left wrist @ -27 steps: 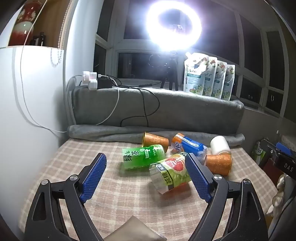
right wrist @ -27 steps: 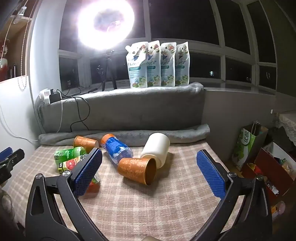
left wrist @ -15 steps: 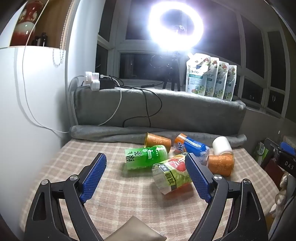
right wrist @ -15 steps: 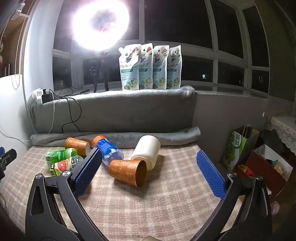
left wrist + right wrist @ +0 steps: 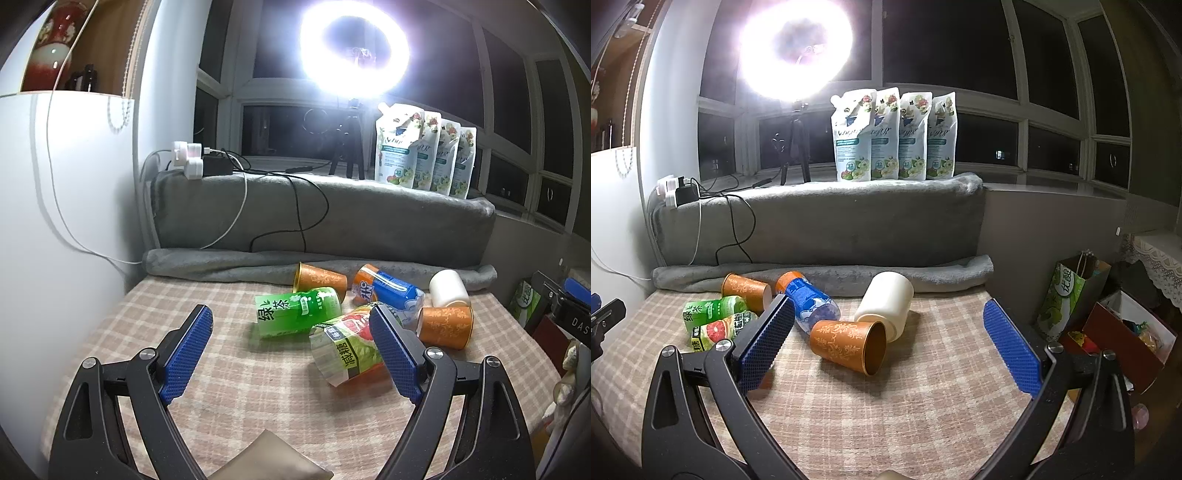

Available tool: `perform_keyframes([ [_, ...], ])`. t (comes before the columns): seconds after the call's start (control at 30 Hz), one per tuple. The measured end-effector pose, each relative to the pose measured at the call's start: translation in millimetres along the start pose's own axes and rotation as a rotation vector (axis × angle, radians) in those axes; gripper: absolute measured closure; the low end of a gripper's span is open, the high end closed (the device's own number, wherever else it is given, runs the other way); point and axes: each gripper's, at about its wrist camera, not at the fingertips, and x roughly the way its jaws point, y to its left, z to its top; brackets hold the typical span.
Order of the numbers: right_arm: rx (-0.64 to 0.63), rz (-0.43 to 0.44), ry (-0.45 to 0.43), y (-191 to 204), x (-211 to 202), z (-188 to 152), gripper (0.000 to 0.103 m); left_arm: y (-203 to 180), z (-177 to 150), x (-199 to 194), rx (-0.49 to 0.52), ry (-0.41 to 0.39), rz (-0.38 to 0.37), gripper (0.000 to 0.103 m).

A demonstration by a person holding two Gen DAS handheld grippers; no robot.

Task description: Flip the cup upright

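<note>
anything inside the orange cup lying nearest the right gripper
The near orange cup lies on its side with its mouth facing the right-wrist camera. The part of the interior in view is bare and copper-coloured, with nothing in it. The deepest part near the base is in shadow and cannot be checked.

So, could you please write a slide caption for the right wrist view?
Open right gripper faces a tipped orange cup beside a white cup on the checked cloth.

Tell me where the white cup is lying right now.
In the right wrist view the white cup lies on its side mid-table, just before the rolled grey blanket, touching the nearer orange cup and right of the blue-labelled bottle.
</note>
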Motion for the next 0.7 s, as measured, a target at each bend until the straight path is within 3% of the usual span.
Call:
perform_keyframes([
  [0.7,0.001,0.001,-0.007,1.5,0.4,-2.0,0.000,-1.9,0.4,-1.5,-0.002,0.001,-0.009,0.016],
])
